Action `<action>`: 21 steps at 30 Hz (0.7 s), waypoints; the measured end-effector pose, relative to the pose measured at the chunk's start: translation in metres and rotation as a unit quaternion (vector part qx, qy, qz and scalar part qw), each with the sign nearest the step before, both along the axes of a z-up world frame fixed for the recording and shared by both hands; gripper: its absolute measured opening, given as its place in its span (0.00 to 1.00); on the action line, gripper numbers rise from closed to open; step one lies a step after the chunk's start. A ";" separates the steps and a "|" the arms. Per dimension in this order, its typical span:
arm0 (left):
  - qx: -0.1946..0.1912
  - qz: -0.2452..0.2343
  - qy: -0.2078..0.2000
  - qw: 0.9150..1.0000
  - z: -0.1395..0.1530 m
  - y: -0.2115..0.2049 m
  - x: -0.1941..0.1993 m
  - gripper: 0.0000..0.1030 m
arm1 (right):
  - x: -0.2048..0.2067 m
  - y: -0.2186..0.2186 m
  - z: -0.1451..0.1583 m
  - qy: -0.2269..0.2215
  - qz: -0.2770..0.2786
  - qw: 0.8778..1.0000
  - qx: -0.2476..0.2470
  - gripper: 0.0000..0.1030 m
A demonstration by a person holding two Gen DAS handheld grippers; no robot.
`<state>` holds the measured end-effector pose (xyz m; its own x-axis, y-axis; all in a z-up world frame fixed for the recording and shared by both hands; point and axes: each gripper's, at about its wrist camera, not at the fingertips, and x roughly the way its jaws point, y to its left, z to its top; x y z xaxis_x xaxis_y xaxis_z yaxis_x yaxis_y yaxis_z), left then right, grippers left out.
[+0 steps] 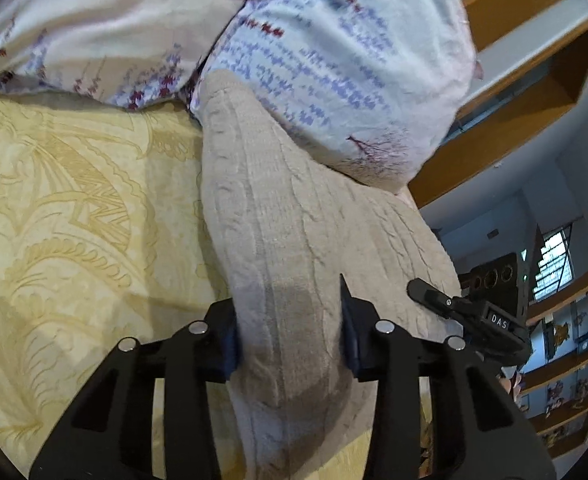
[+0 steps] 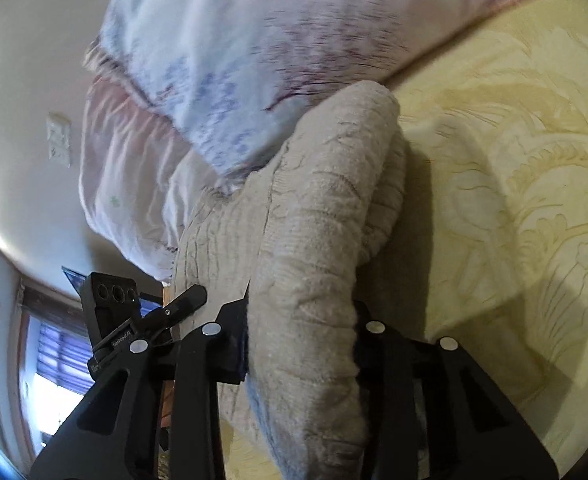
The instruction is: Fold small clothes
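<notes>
Left wrist view: left gripper [image 1: 289, 332] clamps the beige knit garment [image 1: 294, 216], lifted above the yellow bedspread [image 1: 73, 208] near a floral pillow [image 1: 334, 60]; right gripper [image 2: 300, 340] pinches its other bunched edge.

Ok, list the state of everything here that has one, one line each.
Left tongs: shut on the beige knit garment.
Right tongs: shut on the same garment.
Beige knit garment: bunched, lifted, stretching toward the pillow.
Pillow: lying on the bedspread, garment's far end against it.
Yellow bedspread: spread flat, lightly wrinkled.
</notes>
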<state>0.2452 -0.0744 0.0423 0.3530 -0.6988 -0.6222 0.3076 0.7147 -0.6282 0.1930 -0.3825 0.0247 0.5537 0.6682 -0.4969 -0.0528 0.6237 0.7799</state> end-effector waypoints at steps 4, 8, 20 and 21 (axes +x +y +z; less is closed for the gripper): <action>0.003 -0.001 -0.020 1.000 0.014 0.030 -0.018 0.37 | -0.007 0.034 0.014 -0.028 0.020 0.999 -0.036 0.30; 0.007 0.021 -0.032 0.999 0.026 0.070 -0.026 0.38 | -0.005 0.070 0.029 -0.078 0.039 0.994 -0.066 0.30; -0.021 0.117 0.052 0.991 -0.026 0.161 -0.004 0.50 | 0.035 0.110 -0.015 -0.017 0.031 0.997 -0.072 0.45; -0.006 0.117 0.042 0.992 -0.021 0.160 -0.005 0.51 | 0.035 0.105 -0.014 -0.014 0.028 0.997 -0.068 0.46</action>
<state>0.2400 0.0852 0.0211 0.4541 -0.6105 -0.6489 0.0799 0.7533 -0.6528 0.2283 -0.2776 0.0108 0.5327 0.6258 -0.5697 -0.1113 0.7192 0.6859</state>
